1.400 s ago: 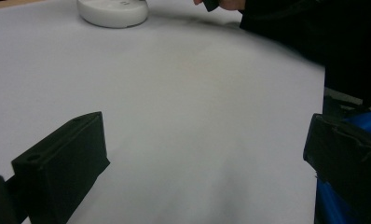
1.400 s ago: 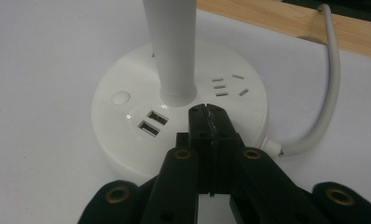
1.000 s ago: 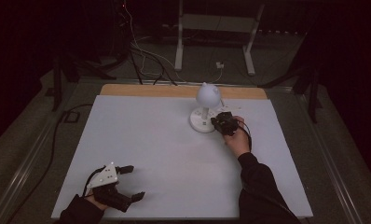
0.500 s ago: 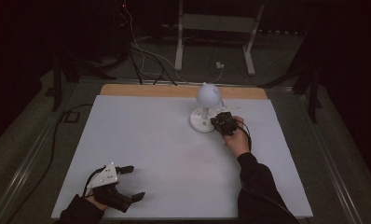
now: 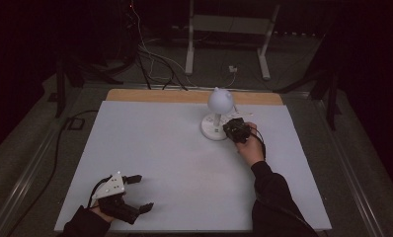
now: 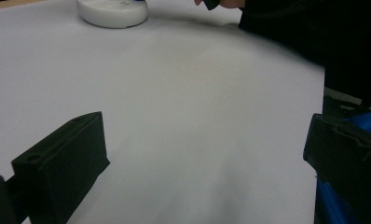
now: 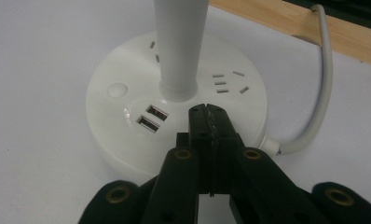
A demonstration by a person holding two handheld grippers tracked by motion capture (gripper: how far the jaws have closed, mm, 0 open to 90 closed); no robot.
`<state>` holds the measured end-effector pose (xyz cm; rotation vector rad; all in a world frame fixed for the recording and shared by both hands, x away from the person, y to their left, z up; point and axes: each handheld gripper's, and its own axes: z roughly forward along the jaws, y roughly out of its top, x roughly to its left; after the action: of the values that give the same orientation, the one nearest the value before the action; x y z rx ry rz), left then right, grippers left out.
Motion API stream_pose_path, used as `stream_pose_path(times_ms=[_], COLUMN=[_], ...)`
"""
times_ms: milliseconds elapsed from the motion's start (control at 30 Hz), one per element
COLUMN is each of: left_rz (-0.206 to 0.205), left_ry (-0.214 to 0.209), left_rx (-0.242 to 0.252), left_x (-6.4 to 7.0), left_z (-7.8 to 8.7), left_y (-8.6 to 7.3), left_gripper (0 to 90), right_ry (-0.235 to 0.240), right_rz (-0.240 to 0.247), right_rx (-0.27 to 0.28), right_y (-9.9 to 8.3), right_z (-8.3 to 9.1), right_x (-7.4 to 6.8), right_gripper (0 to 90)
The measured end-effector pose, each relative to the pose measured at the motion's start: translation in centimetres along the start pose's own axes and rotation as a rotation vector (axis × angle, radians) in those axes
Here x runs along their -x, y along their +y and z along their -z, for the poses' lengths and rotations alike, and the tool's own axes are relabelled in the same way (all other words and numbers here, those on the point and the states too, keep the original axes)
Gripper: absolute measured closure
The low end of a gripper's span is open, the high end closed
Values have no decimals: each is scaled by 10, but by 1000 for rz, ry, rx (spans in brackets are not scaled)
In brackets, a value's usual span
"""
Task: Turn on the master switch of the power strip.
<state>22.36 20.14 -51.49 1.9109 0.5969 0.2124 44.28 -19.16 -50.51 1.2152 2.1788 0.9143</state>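
White lamp (image 5: 218, 113) is standing at upper centre, its base (image 7: 174, 112) touching the right gripper (image 7: 210, 116), jaws pressed together. Left gripper (image 5: 135, 193) is resting spread at lower left; the dim surroundings are hard to make out.

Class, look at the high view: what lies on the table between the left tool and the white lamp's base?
Nothing: in the high view, bare white table runs from the left tool to the lamp's base.

white desk lamp (image 5: 217, 116) | round base with two USB ports and socket slots (image 7: 174, 107) | upright stem, globe head | near far edge of worktop (image 5: 150, 148), right of centre | white cord (image 7: 321, 84) trailing off base
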Motion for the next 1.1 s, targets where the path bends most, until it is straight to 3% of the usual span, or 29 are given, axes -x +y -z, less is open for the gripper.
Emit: stream_pose_path(times_ms=[67,267,500,667,900,1000,1100], left_rz=[3,3,2,2,3,-2,-2], left_ry=[-1,0,0,1,1,1,0], left_rx=[-3,0,-5,0,5,4,2], left_x=[0,-1,0,-1,0,0,0], left_z=[0,0,0,0,1,0,0], left_y=[0,0,0,0,0,0,0], left_gripper=[1,1,1,1,1,1,1], right_ry=[0,19,28,61,122,116,193], right_rz=[11,-45,-53,-70,-53,-50,-39], right_rx=[-8,31,36,61,98,94,98], right_y=[1,3,2,4,9,11,9], right_z=[0,6,7,15,27,33,40], right_x=[1,7,7,5,6,5,6], right_gripper=[900,900,900,889,488,314,145])
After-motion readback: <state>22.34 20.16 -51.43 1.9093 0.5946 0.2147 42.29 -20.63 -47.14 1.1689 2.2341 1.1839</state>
